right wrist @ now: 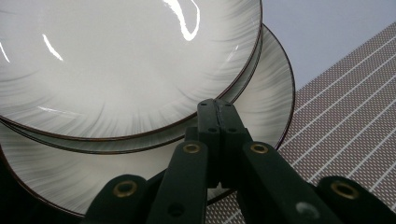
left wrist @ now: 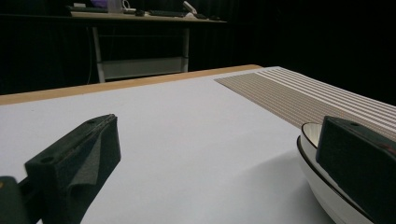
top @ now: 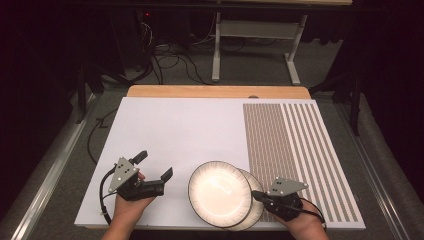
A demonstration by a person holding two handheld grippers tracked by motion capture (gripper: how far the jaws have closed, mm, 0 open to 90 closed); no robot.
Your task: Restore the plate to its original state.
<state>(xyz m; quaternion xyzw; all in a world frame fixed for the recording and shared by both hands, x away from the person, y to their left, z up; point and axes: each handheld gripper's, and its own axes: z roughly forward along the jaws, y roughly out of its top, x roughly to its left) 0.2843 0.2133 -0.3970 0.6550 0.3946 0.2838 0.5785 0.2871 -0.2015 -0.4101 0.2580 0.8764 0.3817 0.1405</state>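
Note:
Two white plates with dark rims and grey streaks lie overlapped near the table's front edge. The upper plate rests partly on the lower plate, which sticks out to the right. My right gripper is shut, jaws pressed together with nothing between them, its tips over the lower plate's right rim. My left gripper stands open just left of the plates, nothing between its jaws. The plate's edge shows beside its right jaw.
The plates sit on a white board. A brown striped mat covers the board's right part. A wooden table edge runs along the back, with cables and a desk frame on the floor beyond.

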